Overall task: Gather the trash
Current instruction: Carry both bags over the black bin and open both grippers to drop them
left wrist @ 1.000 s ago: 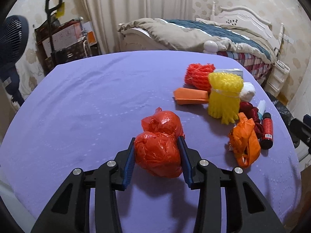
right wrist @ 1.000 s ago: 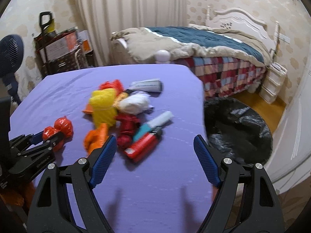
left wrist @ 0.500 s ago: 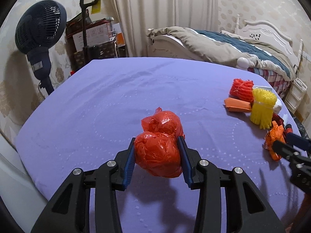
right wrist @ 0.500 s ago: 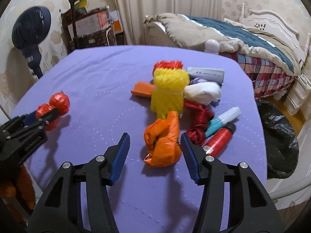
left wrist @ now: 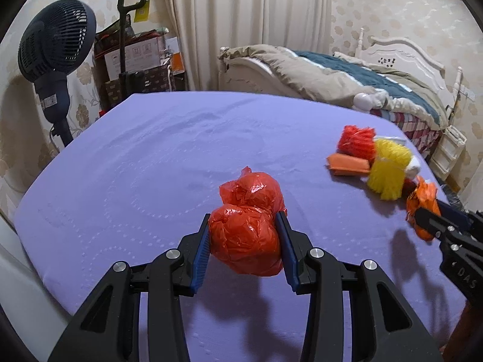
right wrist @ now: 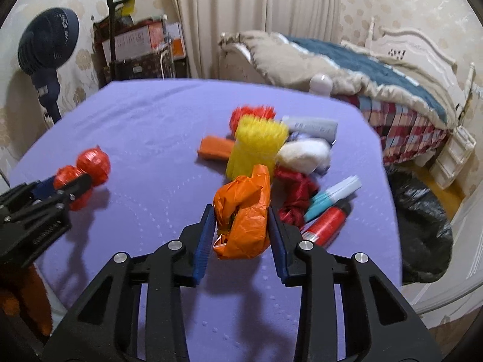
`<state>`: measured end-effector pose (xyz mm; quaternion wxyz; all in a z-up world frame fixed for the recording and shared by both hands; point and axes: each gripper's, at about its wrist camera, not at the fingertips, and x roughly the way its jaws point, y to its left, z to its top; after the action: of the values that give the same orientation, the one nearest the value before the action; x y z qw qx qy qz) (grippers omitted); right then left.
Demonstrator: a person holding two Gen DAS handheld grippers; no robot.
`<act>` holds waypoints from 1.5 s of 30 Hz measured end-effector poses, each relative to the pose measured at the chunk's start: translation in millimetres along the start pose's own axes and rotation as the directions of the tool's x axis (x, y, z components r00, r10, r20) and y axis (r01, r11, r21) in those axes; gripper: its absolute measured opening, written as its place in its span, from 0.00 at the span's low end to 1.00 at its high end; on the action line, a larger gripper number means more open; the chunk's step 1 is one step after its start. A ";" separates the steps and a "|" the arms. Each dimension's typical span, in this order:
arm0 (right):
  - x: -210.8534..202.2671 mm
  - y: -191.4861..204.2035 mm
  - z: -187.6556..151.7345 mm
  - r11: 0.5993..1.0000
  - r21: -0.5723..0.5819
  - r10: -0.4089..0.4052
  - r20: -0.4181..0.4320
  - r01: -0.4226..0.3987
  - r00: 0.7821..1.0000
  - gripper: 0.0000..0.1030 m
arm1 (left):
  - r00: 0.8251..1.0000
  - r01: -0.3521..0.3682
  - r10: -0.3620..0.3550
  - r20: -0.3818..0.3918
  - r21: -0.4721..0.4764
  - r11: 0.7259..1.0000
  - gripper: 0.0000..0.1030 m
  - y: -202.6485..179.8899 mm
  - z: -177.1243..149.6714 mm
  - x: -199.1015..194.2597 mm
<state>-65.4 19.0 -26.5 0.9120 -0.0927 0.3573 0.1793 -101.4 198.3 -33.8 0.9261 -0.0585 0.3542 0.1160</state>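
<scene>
**Both claws loaded: red bag in my left, orange bag in my right**

My left claw (left wrist: 245, 242) is pinching the red plastic bag (left wrist: 246, 226), a knotted two-lobed bundle. Its long axis runs straight out along my fingers, one lobe between the blue pads, the other poking forward past the tips, toward the far end of the bench (left wrist: 151, 157). It hangs above the purple cloth, throwing a shadow beneath.

My right claw (right wrist: 241, 226) has just been closing, and the orange plastic bag (right wrist: 243, 214) now sits between its pads, both pressing its sides. That bag stands lengthwise away from me too, its twisted top pointing up and forward to the yellow mesh net (right wrist: 255, 147).

Just beside it lies the rest of the heap: red mesh net (right wrist: 252, 114), orange packet (right wrist: 215, 147), white wad (right wrist: 303, 155), dark red bag (right wrist: 294, 194), teal-capped tube (right wrist: 332, 194), red can (right wrist: 326, 223), grey tube (right wrist: 312, 126). The black bin bag (right wrist: 422, 229) waits off the bench's right edge.

A second ago my right claw stood wide over bare cloth with nothing in it. The left grip on the red bag looks unchanged, though its view has swung left, bringing the fan (left wrist: 54, 57) into sight.
</scene>
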 end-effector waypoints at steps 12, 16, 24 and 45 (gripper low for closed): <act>-55.8 -92.9 16.5 0.982 0.138 -0.145 0.134 0.127 0.980 0.33 | 0.978 0.181 -0.189 0.089 0.100 0.979 0.40 -84.7 34.5 -20.6; -58.9 -135.4 13.9 0.963 0.201 -0.207 0.132 0.178 0.969 0.33 | 0.962 0.237 -0.253 0.100 0.148 0.960 0.40 -128.0 47.2 -15.2; -45.7 -209.3 6.8 0.925 0.277 -0.301 0.114 0.261 0.947 0.33 | 0.937 0.323 -0.345 0.060 0.229 0.918 0.40 -214.9 65.2 8.8; 15.8 -312.6 -15.2 0.864 0.383 -0.352 -0.001 0.326 0.936 0.34 | 0.934 0.346 -0.355 -0.044 0.364 0.865 0.40 -354.9 69.6 81.1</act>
<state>58.8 -268.5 -35.6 0.9415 0.0296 0.3314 -0.0527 92.9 -117.3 -27.1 0.9305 0.0531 0.3418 -0.1211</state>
